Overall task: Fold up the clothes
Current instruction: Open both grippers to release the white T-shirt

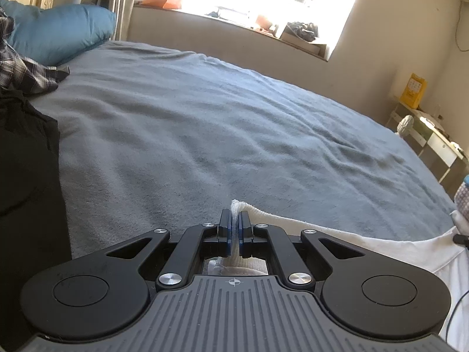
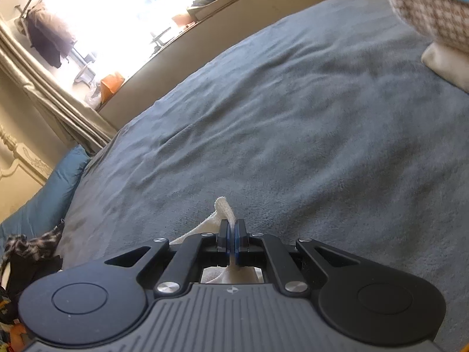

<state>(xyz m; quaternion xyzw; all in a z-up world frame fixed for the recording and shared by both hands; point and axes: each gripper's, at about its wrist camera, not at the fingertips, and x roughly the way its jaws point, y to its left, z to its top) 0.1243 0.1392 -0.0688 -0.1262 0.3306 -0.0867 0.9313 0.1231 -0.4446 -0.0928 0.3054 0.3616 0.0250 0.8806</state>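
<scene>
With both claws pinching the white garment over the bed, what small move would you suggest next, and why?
Probably carry both corners forward and lay the white garment flat on the grey blanket. The left claw and the right claw are each shut on a bunched white edge, the cloth hangs behind them, and open blanket lies ahead.

The grey bed (image 1: 219, 123) lies bare and wide ahead of both claws. Along its left edge sit dark clothes (image 1: 26, 176), a plaid shirt (image 1: 23, 67) and a blue pillow (image 1: 58, 29); a patterned bundle (image 2: 433, 14) crowds the right.
</scene>
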